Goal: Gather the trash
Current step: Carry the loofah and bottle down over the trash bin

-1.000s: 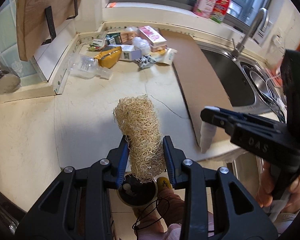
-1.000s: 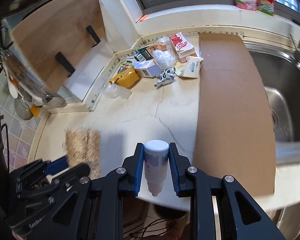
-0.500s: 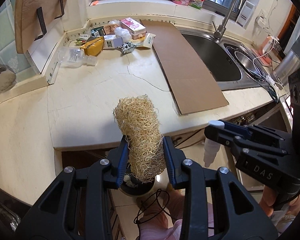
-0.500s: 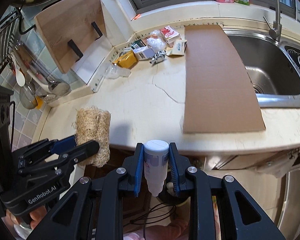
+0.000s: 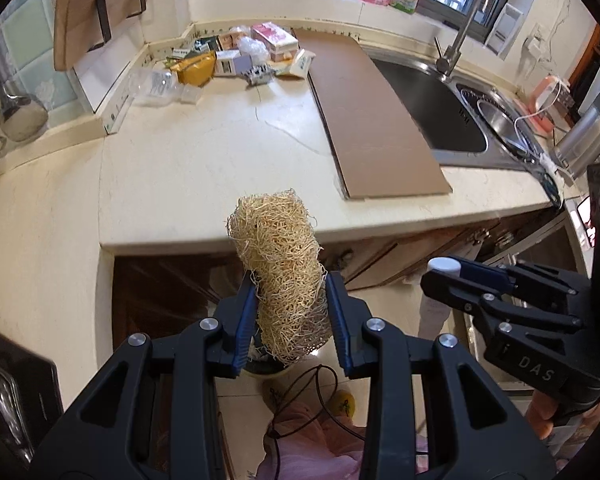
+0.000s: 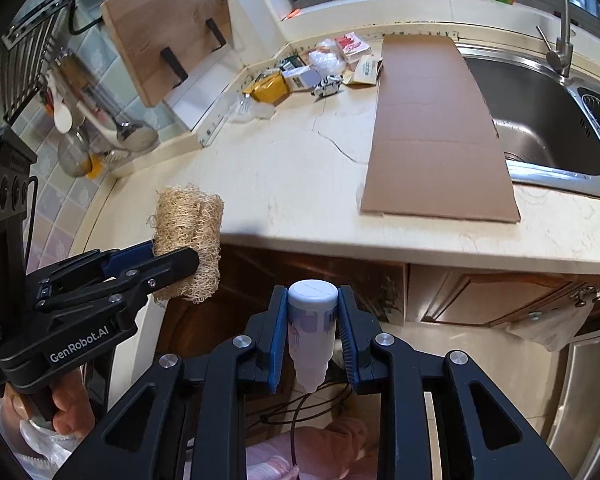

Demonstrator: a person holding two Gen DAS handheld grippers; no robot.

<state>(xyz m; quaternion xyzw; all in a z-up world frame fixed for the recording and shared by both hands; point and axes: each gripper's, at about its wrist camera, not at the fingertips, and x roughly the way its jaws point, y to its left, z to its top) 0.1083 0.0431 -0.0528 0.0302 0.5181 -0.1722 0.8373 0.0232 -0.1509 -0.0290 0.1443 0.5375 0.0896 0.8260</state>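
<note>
Two grips showing: the left gripper (image 5: 291,322) is clamping a frayed, straw-coloured loofah (image 5: 280,264), the right gripper (image 6: 312,338) squeezing a white capped bottle (image 6: 311,332), both beyond the counter (image 5: 204,168) edge.

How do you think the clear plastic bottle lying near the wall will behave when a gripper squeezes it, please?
The clear plastic bottle looks thin-walled and empty, so probably light and apt to crumple. It lies on its side on the countertop, so a nudge might roll it.
</note>
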